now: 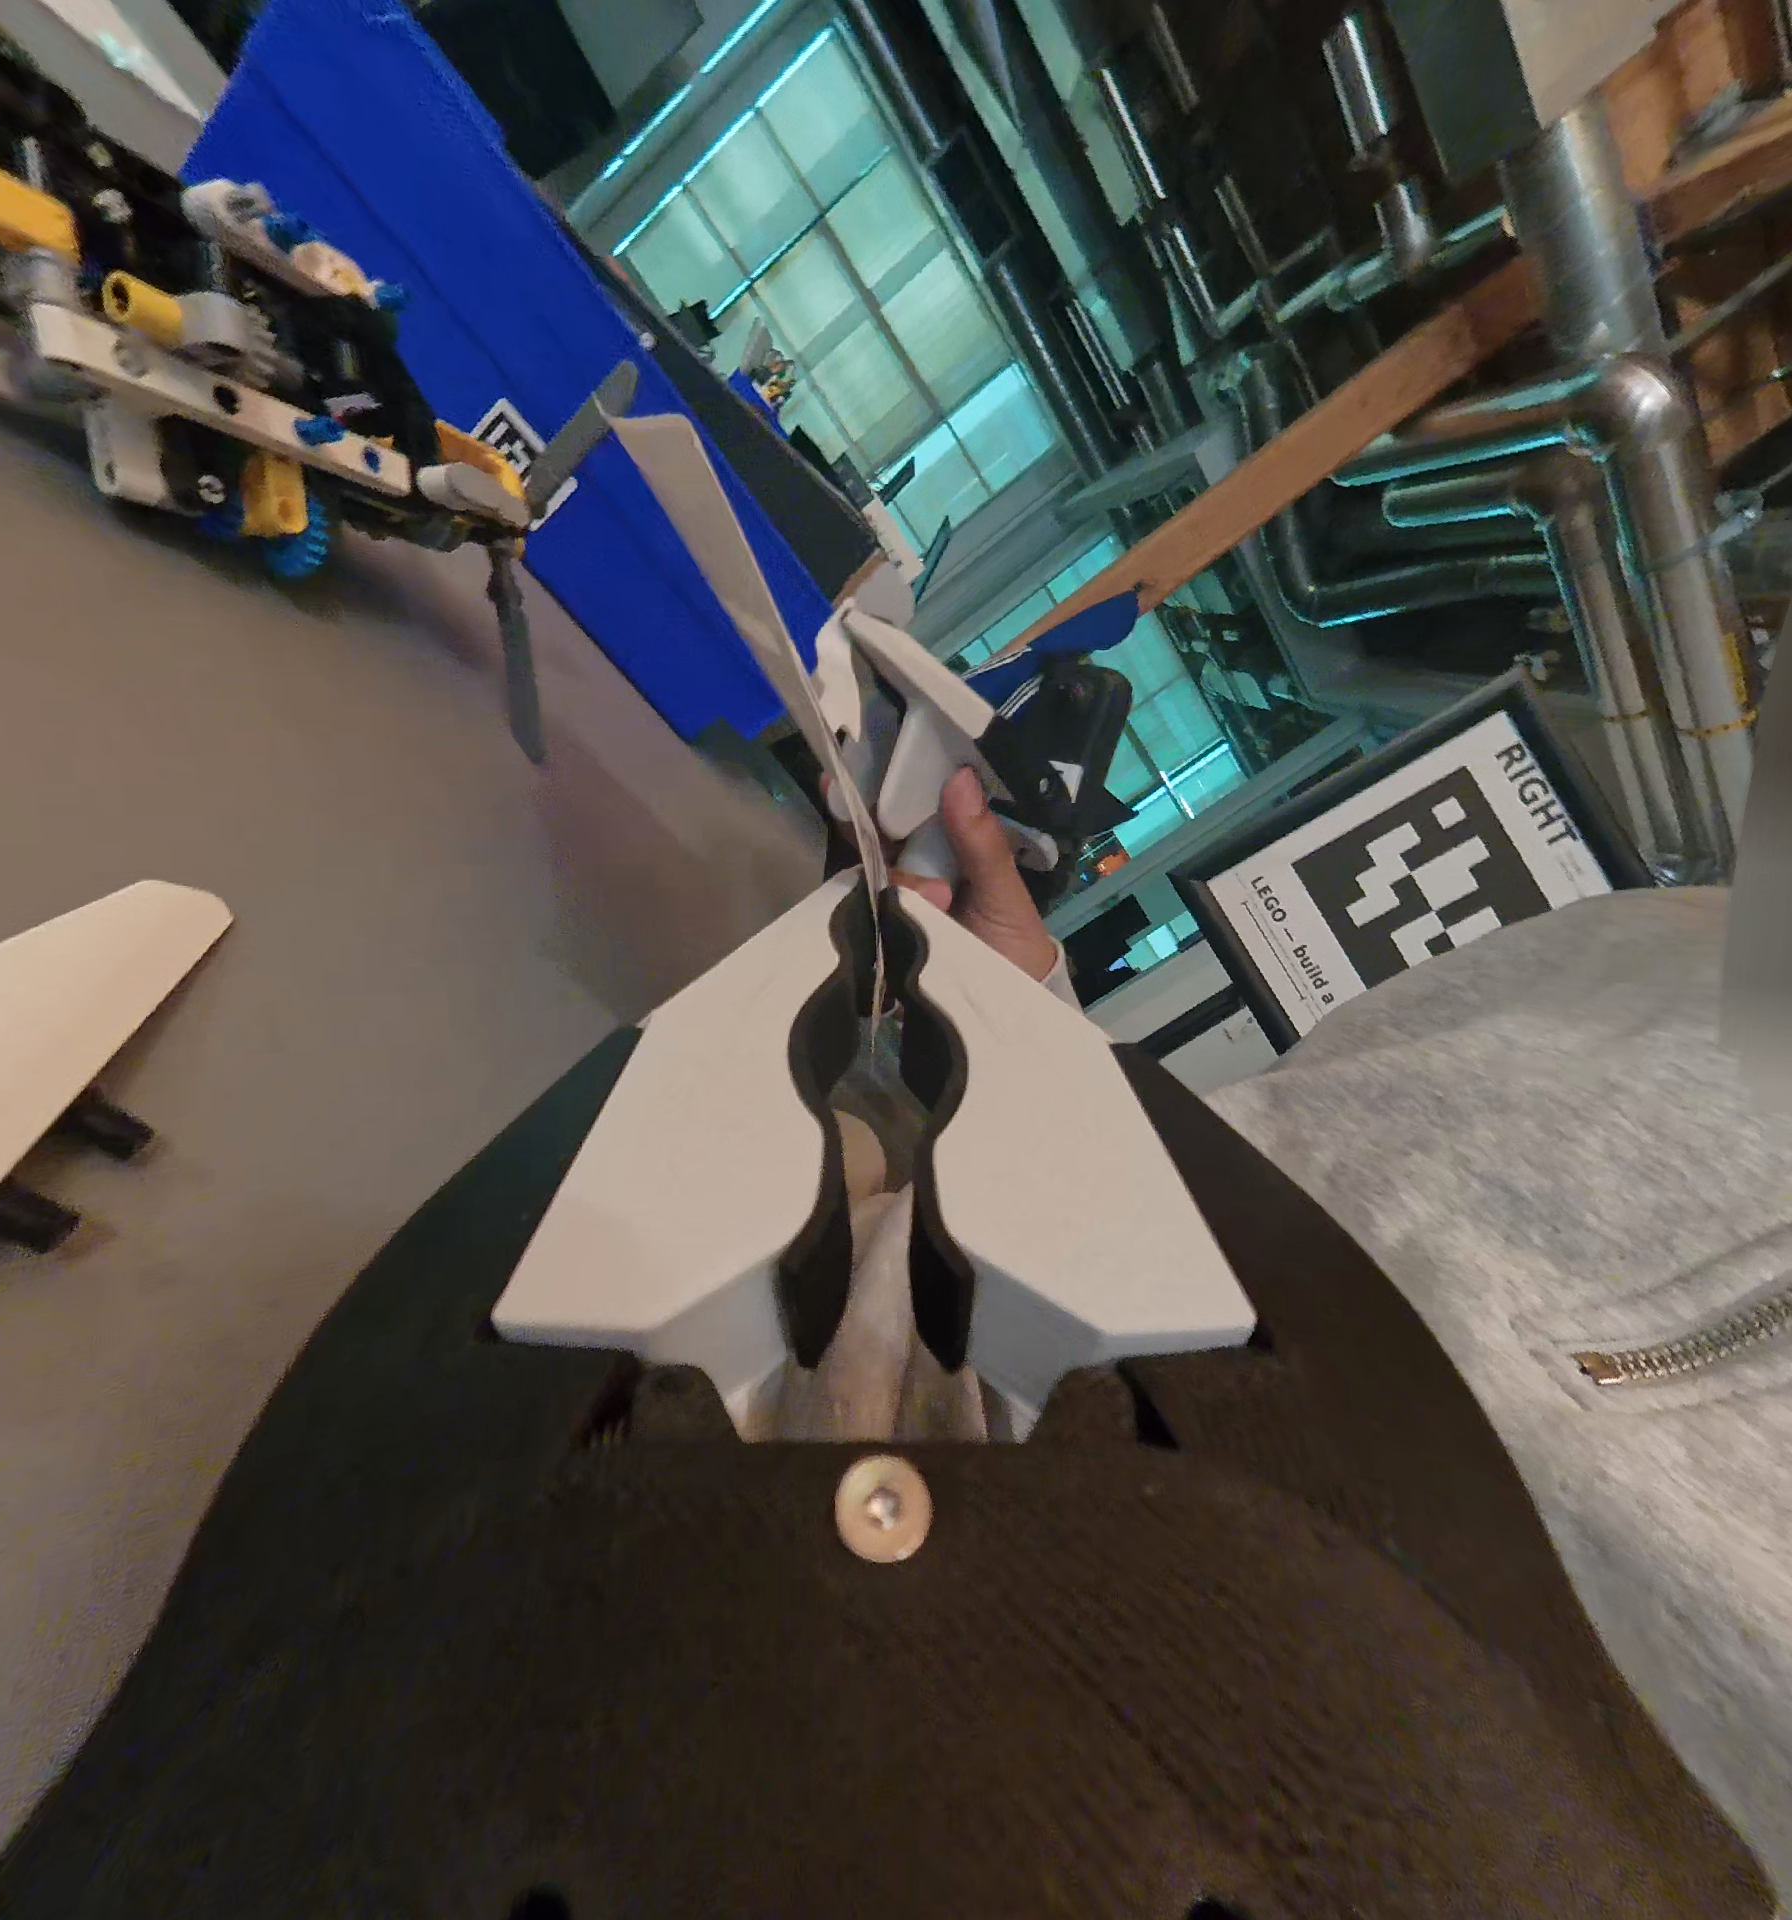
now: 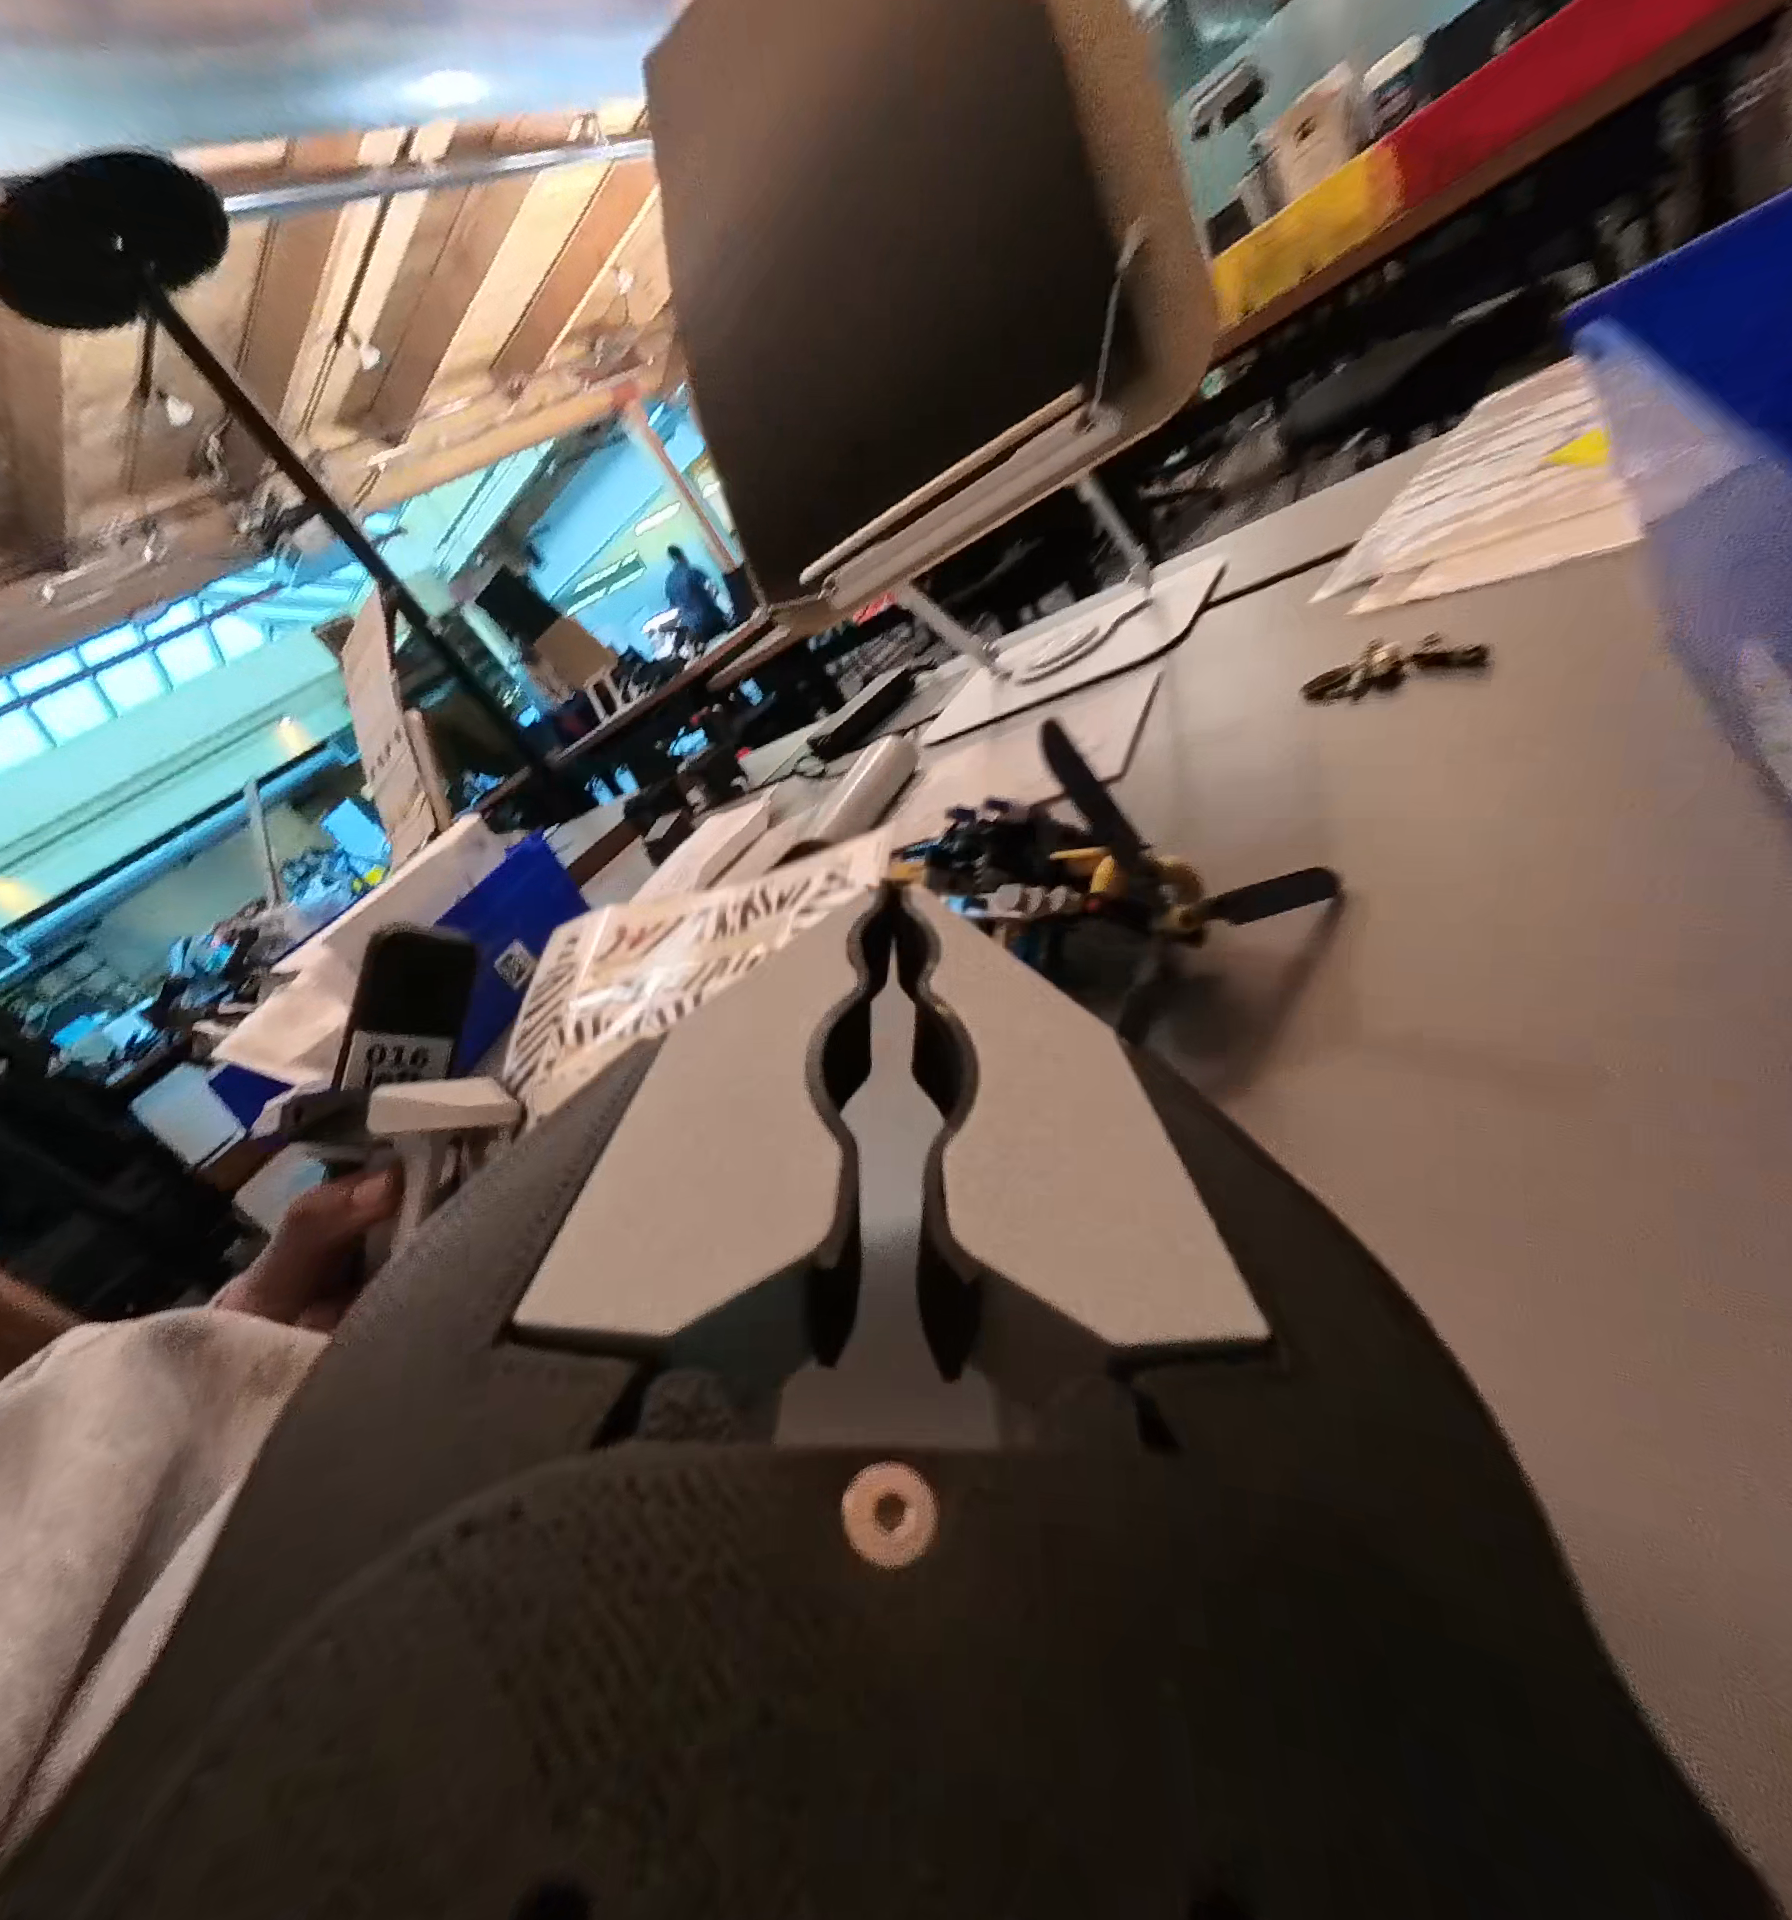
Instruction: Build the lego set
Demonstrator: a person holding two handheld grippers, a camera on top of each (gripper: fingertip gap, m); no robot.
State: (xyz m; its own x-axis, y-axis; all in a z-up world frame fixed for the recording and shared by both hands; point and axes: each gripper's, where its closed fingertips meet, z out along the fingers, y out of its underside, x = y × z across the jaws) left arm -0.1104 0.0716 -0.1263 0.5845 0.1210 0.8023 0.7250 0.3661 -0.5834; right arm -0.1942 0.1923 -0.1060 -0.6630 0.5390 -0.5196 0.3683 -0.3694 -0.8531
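Far left on worktop (image 1: 300, 831): lego model (image 1: 206, 343), yellow, grey and black with a propeller, lies well apart from the left hand-held gripper (image 1: 876, 914).
Left hand-held gripper: fingers nearly closed, pinching a thin white sheet (image 1: 726, 551) at the tips.
Right hand-held gripper (image 2: 897, 920): tips almost touching, nothing between them; lego model just beyond, slightly right.
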